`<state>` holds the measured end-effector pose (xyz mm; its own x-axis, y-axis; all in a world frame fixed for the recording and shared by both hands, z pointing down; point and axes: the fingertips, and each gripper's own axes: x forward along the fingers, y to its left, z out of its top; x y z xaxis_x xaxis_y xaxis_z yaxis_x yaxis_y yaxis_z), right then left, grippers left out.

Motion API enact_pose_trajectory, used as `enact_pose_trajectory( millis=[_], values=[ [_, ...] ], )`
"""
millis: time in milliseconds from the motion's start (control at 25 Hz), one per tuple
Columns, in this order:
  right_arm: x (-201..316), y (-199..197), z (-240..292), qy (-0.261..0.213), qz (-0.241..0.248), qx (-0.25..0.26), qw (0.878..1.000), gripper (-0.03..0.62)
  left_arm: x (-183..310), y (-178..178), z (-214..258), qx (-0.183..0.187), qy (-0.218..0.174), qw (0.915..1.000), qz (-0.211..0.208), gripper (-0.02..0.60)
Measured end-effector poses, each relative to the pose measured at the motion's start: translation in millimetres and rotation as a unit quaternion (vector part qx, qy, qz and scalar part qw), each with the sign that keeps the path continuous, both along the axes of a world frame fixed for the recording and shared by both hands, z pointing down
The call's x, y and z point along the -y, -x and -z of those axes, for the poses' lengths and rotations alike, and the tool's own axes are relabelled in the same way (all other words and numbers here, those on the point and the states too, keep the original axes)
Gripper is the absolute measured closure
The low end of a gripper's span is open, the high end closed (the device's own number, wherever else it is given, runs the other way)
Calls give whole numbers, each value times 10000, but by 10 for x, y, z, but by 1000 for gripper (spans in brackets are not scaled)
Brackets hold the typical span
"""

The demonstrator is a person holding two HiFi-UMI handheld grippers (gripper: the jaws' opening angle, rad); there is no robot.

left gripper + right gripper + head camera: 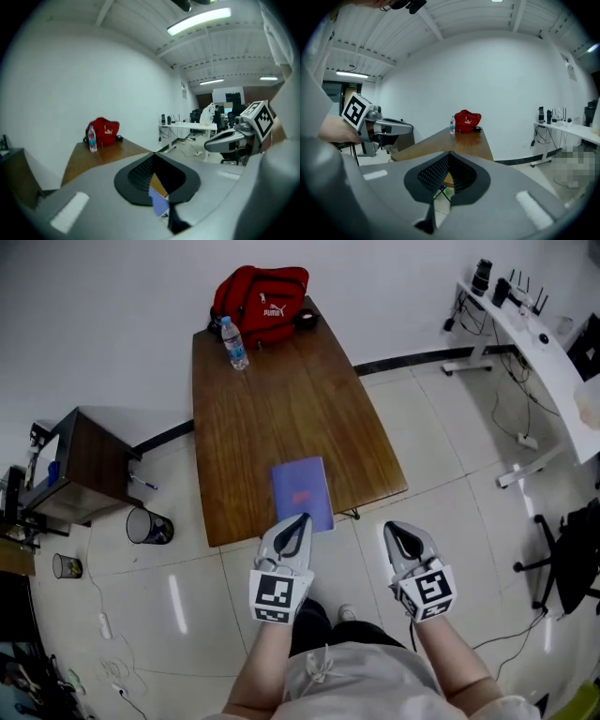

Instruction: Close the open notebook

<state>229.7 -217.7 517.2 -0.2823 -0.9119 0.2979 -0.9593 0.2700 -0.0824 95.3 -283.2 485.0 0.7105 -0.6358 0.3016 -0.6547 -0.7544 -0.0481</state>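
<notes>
- Your forearms [272, 667] come in from the bottom of the head view, one gripper in each hand, each with its marker cube [279, 596] facing up.
- Your left gripper [300, 519] has its jaws pressed together at the tips, with nothing pinched between them.
- In the head view its tip overlaps the near edge of the notebook [302, 493]. Whether they touch, I cannot tell.
- The left gripper view shows a blue sliver of the notebook through the gap under the closed tips, lying below the gripper, not in it.
- Your right gripper [394, 527] is also closed tip to tip and empty. It hangs over the floor [441, 474], just off the table's near edge and to the right of the notebook.
- The notebook is shut, purple-blue cover up with a reddish mark on it. It lies flat at the near edge of the wooden table [281, 399], slightly overhanging that edge.
- A red bag [262, 298] stands at the far end of the table against the wall.
- A water bottle [234, 341] stands upright just in front of the bag, on its left side.
- Bag and bottle are well apart from the notebook, with bare wood between.
- Left of the table are a dark side cabinet [89, 460] and a black mesh bin [148, 526] on the floor.
- A white desk [544, 352] with gear on it stands at far right.
</notes>
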Motion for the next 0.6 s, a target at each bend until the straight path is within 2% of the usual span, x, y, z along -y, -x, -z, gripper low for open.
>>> enact_pose_trajectory(
  millis=[80, 200, 320, 480, 600],
  values=[
    [-40, 29, 149, -164, 65, -41, 9998, 588, -46, 94, 308, -40, -451, 9989, 87, 575],
    [-108, 95, 320, -373, 235, -136, 9989, 588, -131, 283, 638, -294, -694, 9967, 310, 575],
    [-191, 188, 407, -470, 413, -117, 9980, 587, -266, 500, 807, -719, -650, 9937, 560, 575],
    [-273, 309, 486, -539, 528, -134, 9971, 588, -436, 754, 949, -1317, -327, 9885, 661, 575],
    [-362, 396, 502, -573, 590, -213, 9964, 588, -535, 948, 1059, -1355, -463, 9868, 759, 575]
  ],
)
